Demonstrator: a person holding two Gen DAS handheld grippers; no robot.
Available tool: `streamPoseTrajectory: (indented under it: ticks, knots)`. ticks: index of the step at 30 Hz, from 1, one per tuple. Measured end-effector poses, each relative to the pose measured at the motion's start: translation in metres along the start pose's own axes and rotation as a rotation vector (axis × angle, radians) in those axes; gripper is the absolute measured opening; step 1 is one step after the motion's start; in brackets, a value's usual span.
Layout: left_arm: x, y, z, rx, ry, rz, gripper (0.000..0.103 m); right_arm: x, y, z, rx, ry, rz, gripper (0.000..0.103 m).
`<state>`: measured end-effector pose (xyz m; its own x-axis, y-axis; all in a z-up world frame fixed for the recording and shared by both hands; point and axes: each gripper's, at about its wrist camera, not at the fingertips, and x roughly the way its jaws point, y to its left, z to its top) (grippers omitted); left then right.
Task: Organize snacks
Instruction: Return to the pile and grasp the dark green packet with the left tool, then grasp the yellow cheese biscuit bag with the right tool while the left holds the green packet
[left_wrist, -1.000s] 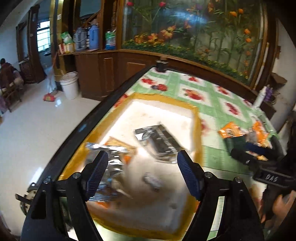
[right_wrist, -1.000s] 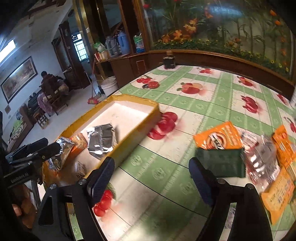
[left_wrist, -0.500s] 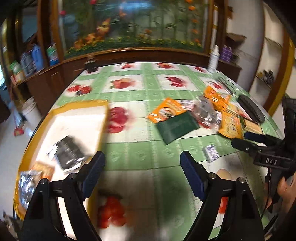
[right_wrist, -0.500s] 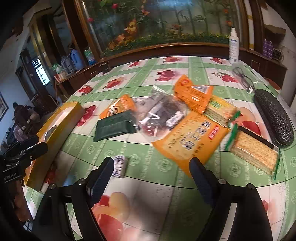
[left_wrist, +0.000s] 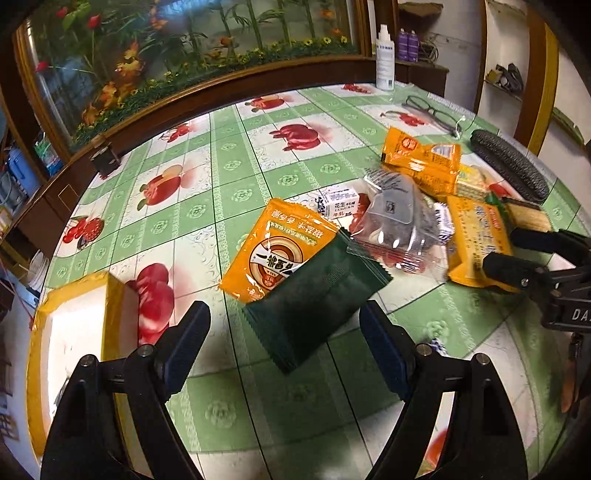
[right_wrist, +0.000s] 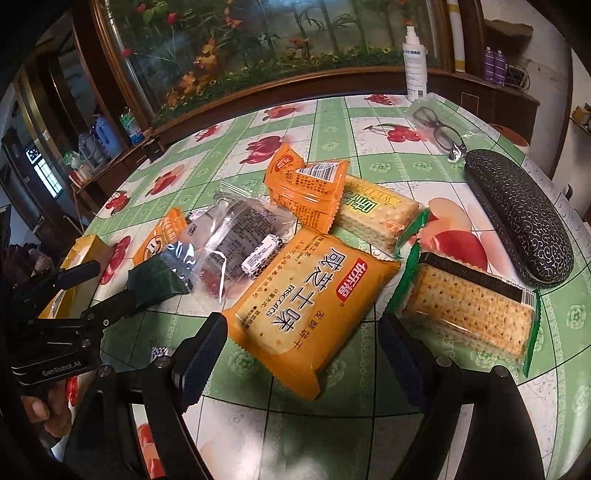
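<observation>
Snacks (right_wrist: 314, 299) crowd the counter (left_wrist: 229, 173); only the left view shows the milk carton (left_wrist: 341, 203). Two cracker packs (right_wrist: 469, 314) show rightward. Both jaws gape, empty.

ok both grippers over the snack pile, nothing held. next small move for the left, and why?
Probably lower the left gripper and close on the dark green packet. Its jaws stand open with that packet lying between the fingers, loose on the table, overlapping the orange sachet. The yellow box sits close by.
</observation>
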<state>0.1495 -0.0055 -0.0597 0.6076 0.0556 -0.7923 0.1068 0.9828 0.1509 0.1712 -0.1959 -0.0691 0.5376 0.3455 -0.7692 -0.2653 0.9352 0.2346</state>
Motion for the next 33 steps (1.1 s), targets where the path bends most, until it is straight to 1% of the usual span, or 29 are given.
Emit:
streamPoseTrajectory:
  ticks: [3,5,8,10,13,14,15,16,17,18,19,23,24,25,26,27,28,29,30,32,33]
  knots:
    - [0.014,-0.004,0.003,0.031,0.034,0.002,0.083,0.008,-0.004,0.005,0.026,0.018,-0.015,0.086]
    - [0.019,-0.006,0.006,0.035,0.035,-0.025,0.083,0.013,-0.004,0.008,0.030,0.024,-0.028,0.086]
    - [0.028,-0.014,0.011,0.069,0.055,-0.036,0.084,0.017,0.001,0.011,0.016,0.030,-0.048,0.087]
    - [0.029,-0.019,0.014,0.090,0.049,-0.078,0.084,0.018,0.005,0.013,0.000,0.029,-0.055,0.087]
    - [0.031,-0.020,0.018,0.075,0.054,-0.123,0.083,0.021,0.008,0.014,-0.028,0.024,-0.062,0.088]
    - [0.032,-0.018,0.017,0.056,0.055,-0.144,0.080,0.022,0.008,0.014,-0.033,0.023,-0.059,0.088]
    - [0.032,-0.016,0.016,0.037,0.054,-0.167,0.071,0.021,0.008,0.014,-0.043,0.022,-0.057,0.087]
    - [0.030,-0.013,0.015,0.015,0.047,-0.183,0.059,0.022,0.007,0.015,-0.050,0.021,-0.054,0.087]
    - [0.028,-0.011,0.013,0.008,0.040,-0.170,0.052,0.021,0.007,0.015,-0.056,0.021,-0.048,0.086]
    - [0.027,-0.010,0.012,-0.001,0.038,-0.170,0.041,0.021,0.007,0.015,-0.062,0.022,-0.042,0.085]
    - [0.025,-0.007,0.010,-0.017,0.040,-0.178,0.039,0.020,0.006,0.015,-0.067,0.022,-0.039,0.084]
    - [0.020,-0.003,0.001,-0.048,0.039,-0.200,0.038,0.016,0.005,0.013,-0.077,0.018,-0.022,0.077]
    - [0.018,-0.001,-0.002,-0.063,0.039,-0.207,0.037,0.013,0.004,0.012,-0.073,0.013,-0.017,0.072]
    - [0.016,0.001,-0.004,-0.081,0.039,-0.217,0.037,0.011,0.003,0.012,-0.070,0.006,-0.015,0.059]
    - [0.014,0.004,-0.006,-0.101,0.039,-0.231,0.036,0.007,0.000,0.012,-0.063,-0.002,-0.010,0.053]
    - [0.013,0.006,-0.008,-0.123,0.042,-0.249,0.036,0.004,-0.003,0.012,-0.053,-0.006,-0.001,0.039]
    - [0.011,0.008,-0.010,-0.137,0.043,-0.257,0.035,0.002,-0.005,0.013,-0.050,-0.005,0.001,0.035]
    - [0.010,0.009,-0.012,-0.150,0.043,-0.263,0.034,0.002,-0.007,0.012,-0.051,-0.002,0.007,0.035]
    - [0.007,0.009,-0.015,-0.160,0.040,-0.267,0.030,0.002,-0.008,0.013,-0.051,0.000,0.012,0.035]
    - [0.001,0.010,-0.019,-0.188,0.033,-0.285,0.025,0.002,-0.008,0.014,-0.042,0.003,0.019,0.040]
    - [-0.002,0.011,-0.021,-0.202,0.031,-0.296,0.024,0.004,-0.008,0.014,-0.038,0.010,0.016,0.051]
